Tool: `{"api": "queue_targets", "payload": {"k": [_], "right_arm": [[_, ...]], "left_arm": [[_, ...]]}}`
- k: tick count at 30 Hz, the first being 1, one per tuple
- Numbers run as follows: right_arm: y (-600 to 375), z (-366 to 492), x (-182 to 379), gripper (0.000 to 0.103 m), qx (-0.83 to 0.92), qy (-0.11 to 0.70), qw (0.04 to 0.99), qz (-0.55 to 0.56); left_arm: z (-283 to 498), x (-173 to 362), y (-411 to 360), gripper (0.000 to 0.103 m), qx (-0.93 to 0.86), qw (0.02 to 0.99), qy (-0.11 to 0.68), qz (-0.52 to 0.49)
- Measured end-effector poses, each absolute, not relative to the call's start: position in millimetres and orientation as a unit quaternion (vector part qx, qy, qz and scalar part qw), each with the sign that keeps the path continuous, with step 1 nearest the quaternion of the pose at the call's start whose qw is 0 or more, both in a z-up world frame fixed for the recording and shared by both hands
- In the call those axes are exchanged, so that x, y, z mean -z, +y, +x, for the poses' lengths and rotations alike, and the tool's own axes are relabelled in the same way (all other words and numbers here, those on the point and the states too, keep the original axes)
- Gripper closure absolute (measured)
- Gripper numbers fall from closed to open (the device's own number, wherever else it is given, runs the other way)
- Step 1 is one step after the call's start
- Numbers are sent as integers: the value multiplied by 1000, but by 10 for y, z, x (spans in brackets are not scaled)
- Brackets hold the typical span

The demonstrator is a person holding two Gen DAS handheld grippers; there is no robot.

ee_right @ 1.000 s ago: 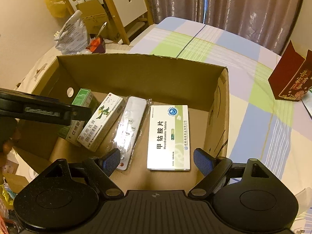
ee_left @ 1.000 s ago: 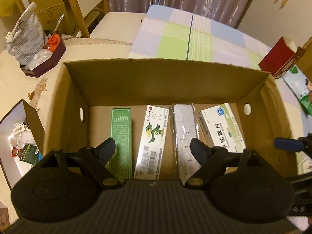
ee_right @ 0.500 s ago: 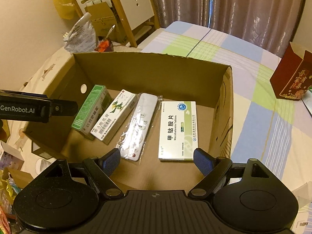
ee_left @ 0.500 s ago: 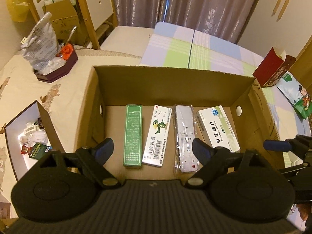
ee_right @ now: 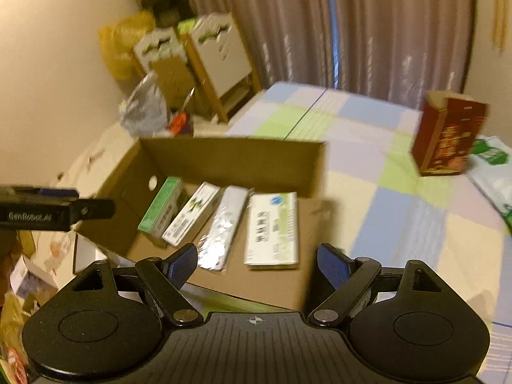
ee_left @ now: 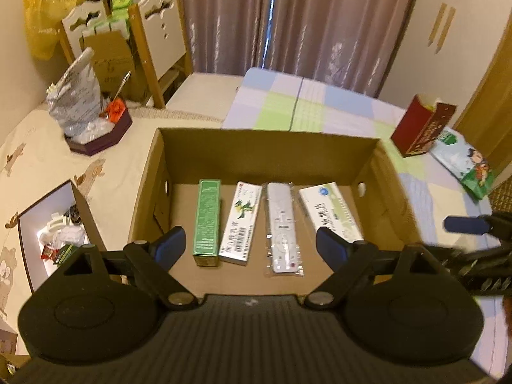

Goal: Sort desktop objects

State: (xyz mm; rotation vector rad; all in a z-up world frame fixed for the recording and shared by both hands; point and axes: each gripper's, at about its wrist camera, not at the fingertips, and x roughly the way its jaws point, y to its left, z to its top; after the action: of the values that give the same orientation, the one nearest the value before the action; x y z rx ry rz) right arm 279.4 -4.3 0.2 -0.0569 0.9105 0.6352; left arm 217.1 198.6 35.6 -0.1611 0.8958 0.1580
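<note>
The left hand-held gripper (ee_left: 251,244) hung above the near rim of an open cardboard box (ee_left: 268,150), its two blue-padded fingers spread wide apart with nothing between them. The right hand-held gripper (ee_right: 256,262) was likewise spread apart and empty, hovering over the box's near right corner; that view was blurred.

The cardboard box sat on a bed covered by a checked sheet (ee_left: 288,108) of pale blue, green and lilac squares. Four items lay flat on the box floor in a row, long sides parallel and running from near wall to far wall. From the left wall: a green carton (ee_left: 207,220), touching or just beside a white carton with a green dragon print and a barcode (ee_left: 241,222); then a long white strip sealed in clear plastic (ee_left: 283,227), slightly apart; then a white and green medicine box with Chinese lettering (ee_left: 329,211), nearest the right wall and partly hidden behind the left gripper's right finger.

Outside the box, toward the bed's right edge, a dark red paper bag (ee_left: 422,131) stood upright, with a printed plastic packet (ee_left: 464,163) beside it. To the left of the box lay a dark hexagonal tray (ee_left: 105,134) holding a crumpled silver bag (ee_left: 75,102), and nearer, an open white-lined box of small clutter (ee_left: 48,224)
</note>
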Motion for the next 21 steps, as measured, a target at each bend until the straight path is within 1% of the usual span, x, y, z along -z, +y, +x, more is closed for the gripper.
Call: {"api": "queue_targets", "payload": {"k": [3, 6, 14, 21], "right_arm": [[-482, 2735, -105, 18, -293, 412, 862, -11], [-914, 2655, -62, 18, -279, 411, 868, -6], [-1448, 2535, 480, 18, -275, 483, 830, 45], [-1647, 2815, 830, 19, -289, 529, 781, 164]], "left_arm": [[2065, -416, 1882, 17, -64, 900, 424, -77], [1970, -442, 1768, 17, -47, 903, 420, -77], [1764, -480, 1466, 17, 0, 907, 415, -74], [1828, -431, 1440, 17, -8, 906, 416, -79]]}}
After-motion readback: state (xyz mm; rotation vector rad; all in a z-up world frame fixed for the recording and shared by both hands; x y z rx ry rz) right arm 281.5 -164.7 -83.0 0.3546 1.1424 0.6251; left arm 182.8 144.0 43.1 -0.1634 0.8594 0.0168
